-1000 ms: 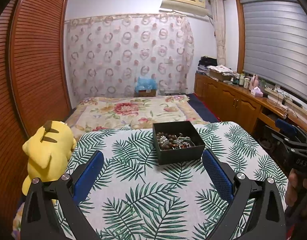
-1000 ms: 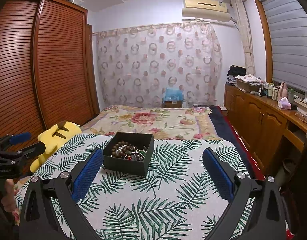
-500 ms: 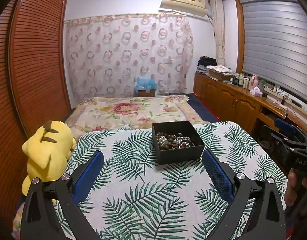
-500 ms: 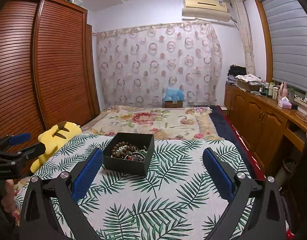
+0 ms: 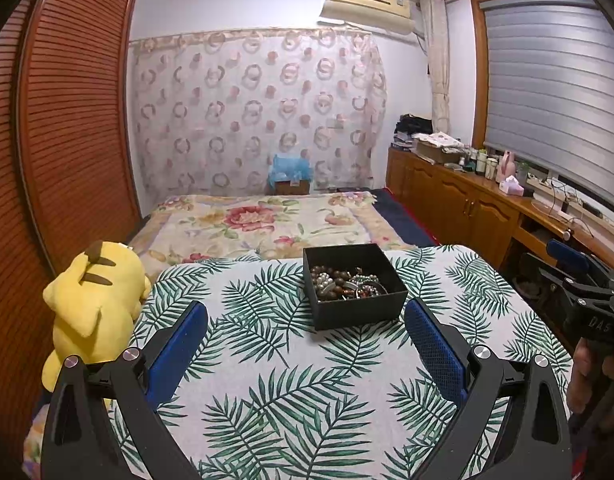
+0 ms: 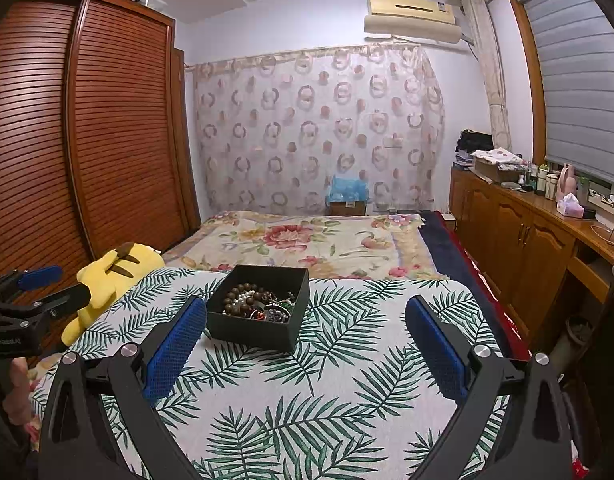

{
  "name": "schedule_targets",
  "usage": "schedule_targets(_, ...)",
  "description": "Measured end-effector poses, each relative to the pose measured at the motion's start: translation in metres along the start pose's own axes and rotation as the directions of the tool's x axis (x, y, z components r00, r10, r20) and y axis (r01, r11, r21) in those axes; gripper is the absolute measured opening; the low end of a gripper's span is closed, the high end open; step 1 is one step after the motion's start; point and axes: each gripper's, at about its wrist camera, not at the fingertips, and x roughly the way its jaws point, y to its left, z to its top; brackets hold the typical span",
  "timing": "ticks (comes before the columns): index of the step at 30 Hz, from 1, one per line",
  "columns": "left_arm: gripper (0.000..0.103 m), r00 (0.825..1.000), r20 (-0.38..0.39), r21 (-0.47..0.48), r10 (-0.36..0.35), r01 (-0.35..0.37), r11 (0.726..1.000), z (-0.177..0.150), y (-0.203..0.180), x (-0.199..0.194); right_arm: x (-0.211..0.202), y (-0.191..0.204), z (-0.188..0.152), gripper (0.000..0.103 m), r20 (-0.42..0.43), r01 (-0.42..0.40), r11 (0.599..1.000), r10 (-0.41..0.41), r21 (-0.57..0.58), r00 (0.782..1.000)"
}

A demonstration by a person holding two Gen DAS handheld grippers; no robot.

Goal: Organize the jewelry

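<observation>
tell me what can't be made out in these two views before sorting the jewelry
- Jewelry in the black box: too small and tangled to count pieces, both views.
- Box floor: covered by beads; the near wall hides its front part.
- Plush toy: its face is turned away, left view.
- Table near edge: hidden behind the gripper frames.

Square black open-topped cardboard box [image 5: 357,304] sits upright, lidless, on the palm-leaf-patterned cloth surface [image 5: 267,380], toward its far half. Seen from the right wrist view, the same box [image 6: 253,328] is turned slightly, one corner nearer the camera. Inside: a tangled heap of beaded jewelry [image 6: 259,304], with dark brown wooden bead strands, pale pearl-like beads, some red and green pieces. Heap lies below the rim; individual pieces cannot be separated.
</observation>
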Motion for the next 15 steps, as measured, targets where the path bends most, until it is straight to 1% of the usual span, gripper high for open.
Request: schedule_targets(15,0.095,1.000,0.000,-0.001,-0.001,0.001,1.000,-0.0007,0.0000,-0.0005,-0.0012,0.0018,0.0016,0.100,0.002,-0.004,1.000,0.004,0.002,1.000)
